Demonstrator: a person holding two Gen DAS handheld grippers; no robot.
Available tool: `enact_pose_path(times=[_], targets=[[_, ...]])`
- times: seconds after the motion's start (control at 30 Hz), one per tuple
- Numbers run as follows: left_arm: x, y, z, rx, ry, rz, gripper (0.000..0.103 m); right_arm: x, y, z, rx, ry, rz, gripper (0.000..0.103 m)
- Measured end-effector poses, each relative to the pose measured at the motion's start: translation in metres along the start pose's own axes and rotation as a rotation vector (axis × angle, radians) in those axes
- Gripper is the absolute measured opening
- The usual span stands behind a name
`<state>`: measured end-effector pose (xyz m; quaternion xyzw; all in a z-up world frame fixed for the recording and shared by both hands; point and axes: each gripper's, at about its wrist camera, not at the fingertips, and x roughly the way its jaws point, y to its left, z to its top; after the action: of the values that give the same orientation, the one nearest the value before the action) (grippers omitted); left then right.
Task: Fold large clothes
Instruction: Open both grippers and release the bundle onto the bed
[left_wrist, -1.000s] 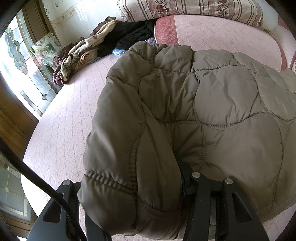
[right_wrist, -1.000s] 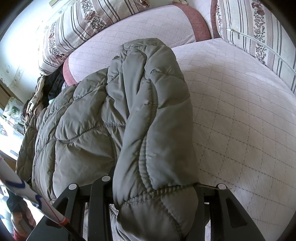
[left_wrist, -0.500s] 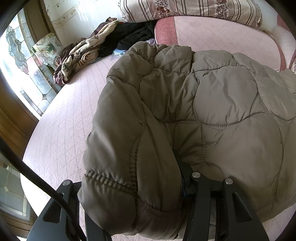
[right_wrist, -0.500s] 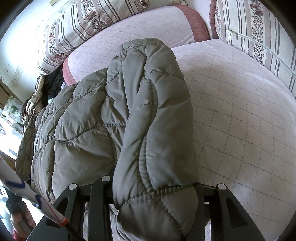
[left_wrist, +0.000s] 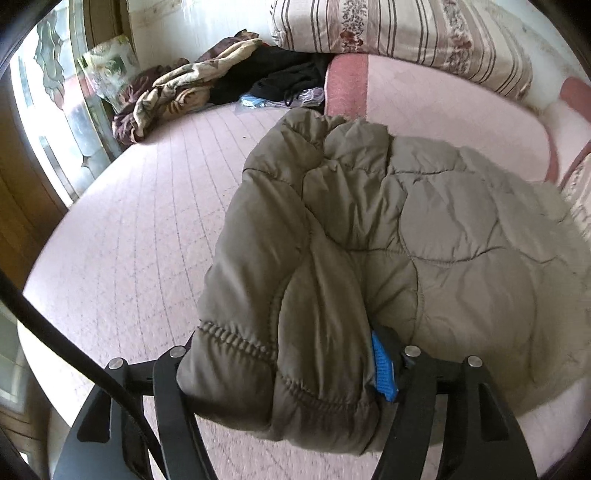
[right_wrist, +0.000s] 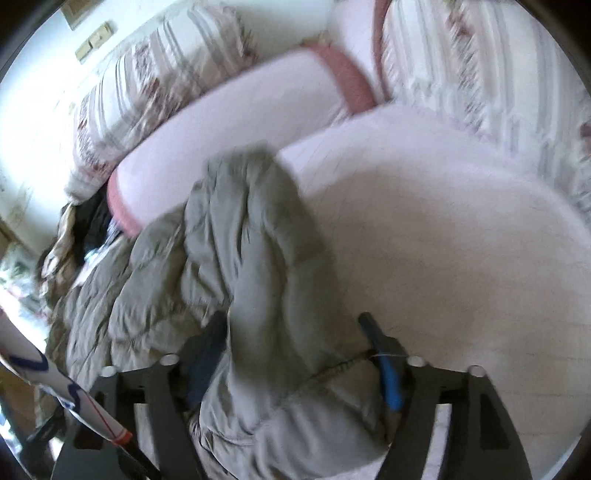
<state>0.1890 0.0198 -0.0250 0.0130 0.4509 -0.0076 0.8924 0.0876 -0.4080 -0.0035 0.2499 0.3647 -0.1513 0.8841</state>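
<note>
**A:** What do the two grippers have hold of?

**B:** Both have the same olive quilted jacket (left_wrist: 388, 236) between their fingers. In the left wrist view, the left gripper (left_wrist: 284, 373) has its black fingers spread wide, with a thick padded fold and its elastic-stitched hem filling the gap. A blue pad (left_wrist: 382, 365) shows on the inner face of the right-hand finger, pressed against the fabric.

**A:** And the right one?

**B:** In the right wrist view, the right gripper (right_wrist: 291, 365) is also spread wide around a bulky fold of the jacket (right_wrist: 258, 280). A blue-padded finger (right_wrist: 386, 373) sits against the fabric's right edge; the other finger is partly buried under padding.

**A:** Where does the jacket lie?

**B:** It lies bunched on a pale pink quilted bed (left_wrist: 140, 236), with its far end reaching towards a pink-trimmed bolster (left_wrist: 436, 107).

**A:** What is hard to make out?

**B:** The right wrist view is motion-blurred, so stitching and the bed's quilting are smeared. The fingertips of both grippers are hidden by fabric, and the near hem is cut off at the bottom edge. At the far side are a striped floral pillow (left_wrist: 399, 33) and a heap of patterned and dark clothes (left_wrist: 207, 81), whose separate items cannot be told apart. A dark cable (left_wrist: 66, 347) crosses the left view's corner.
</note>
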Motion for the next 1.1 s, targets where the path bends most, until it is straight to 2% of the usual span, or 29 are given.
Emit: enact_pose_path(times=[0.1,0.2,0.3,0.4,0.53,0.73,1.0,1.1], targets=[[0.002,0.012,-0.001,-0.003,0.016,-0.061,0.068,-0.025,0.005,0.001,-0.053,-0.116,-0.080,0.089],[0.015,0.025,0.006,-0.060,0.060,-0.082,0.075,-0.039,0.020,-0.008,-0.137,-0.175,-0.131,0.089],[0.038,0.032,0.018,-0.105,0.105,-0.092,0.081,-0.035,0.048,-0.029,-0.266,-0.132,-0.081,0.086],[0.057,0.027,0.029,-0.091,0.109,-0.049,0.084,-0.026,0.089,-0.066,-0.438,-0.088,-0.049,0.086],[0.067,0.014,0.039,-0.020,0.064,0.024,0.084,-0.018,0.119,-0.100,-0.573,-0.076,-0.044,0.085],[0.064,0.002,0.050,0.070,-0.002,0.092,0.085,-0.001,0.117,-0.106,-0.558,-0.055,-0.079,0.086],[-0.016,0.014,0.022,0.110,-0.231,0.175,0.085,-0.018,0.123,-0.109,-0.529,-0.118,-0.098,0.086],[-0.046,0.024,0.013,0.089,-0.299,0.198,0.085,-0.030,0.125,-0.118,-0.522,-0.136,-0.102,0.086]])
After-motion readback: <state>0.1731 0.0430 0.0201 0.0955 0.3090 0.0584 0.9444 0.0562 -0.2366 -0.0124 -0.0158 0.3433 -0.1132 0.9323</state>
